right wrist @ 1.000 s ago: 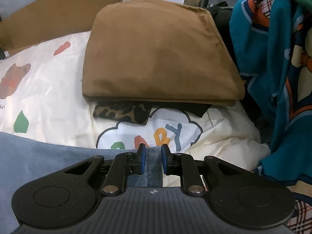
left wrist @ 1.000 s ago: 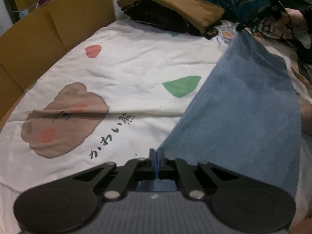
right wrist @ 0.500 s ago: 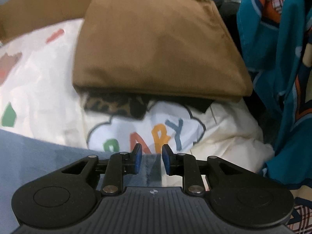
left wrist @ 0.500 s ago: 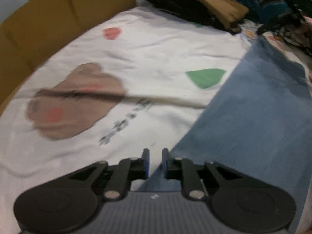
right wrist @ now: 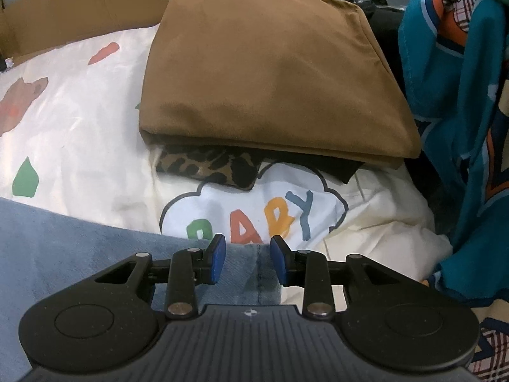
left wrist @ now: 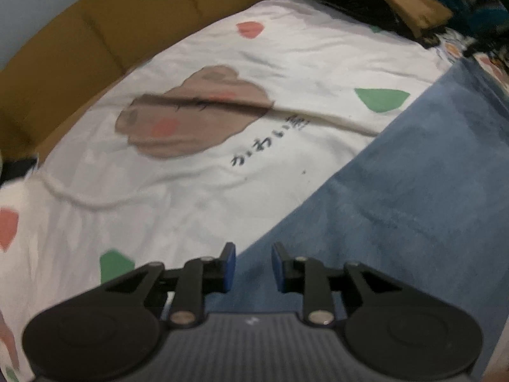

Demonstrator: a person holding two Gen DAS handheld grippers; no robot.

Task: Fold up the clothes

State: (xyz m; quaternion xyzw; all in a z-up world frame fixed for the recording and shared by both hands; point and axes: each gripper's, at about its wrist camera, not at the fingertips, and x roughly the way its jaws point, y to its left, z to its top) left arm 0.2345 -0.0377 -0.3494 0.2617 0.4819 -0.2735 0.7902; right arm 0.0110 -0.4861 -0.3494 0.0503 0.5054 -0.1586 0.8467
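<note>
Open sheet leftward; folded brown stack ahead, cardboard wall seemingly bordering.

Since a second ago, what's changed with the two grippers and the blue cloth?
Both grippers let go. The left gripper was clamped on a corner of the blue cloth; its jaws now stand apart and the cloth lies flat on the bedsheet. The right gripper has opened wider over its edge too. The folded brown garment stayed where it was.
</note>
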